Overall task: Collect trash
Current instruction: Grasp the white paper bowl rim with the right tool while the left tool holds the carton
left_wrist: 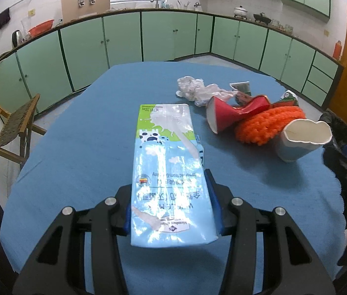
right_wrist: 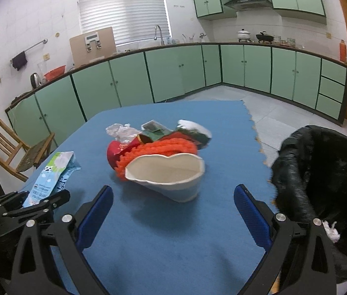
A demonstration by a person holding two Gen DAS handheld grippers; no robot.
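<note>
My left gripper is shut on a flattened blue and green milk carton and holds it over the blue table. The carton and left gripper also show at the left of the right wrist view. My right gripper is open and empty, just in front of a squashed white paper cup. Behind the cup lie an orange knitted thing, a red paper cup, crumpled white paper and green wrappers. A black bin bag stands at the right.
The table's right edge borders the bin bag, which holds a white scrap. A wooden chair stands left of the table. Green kitchen cabinets run along the far walls.
</note>
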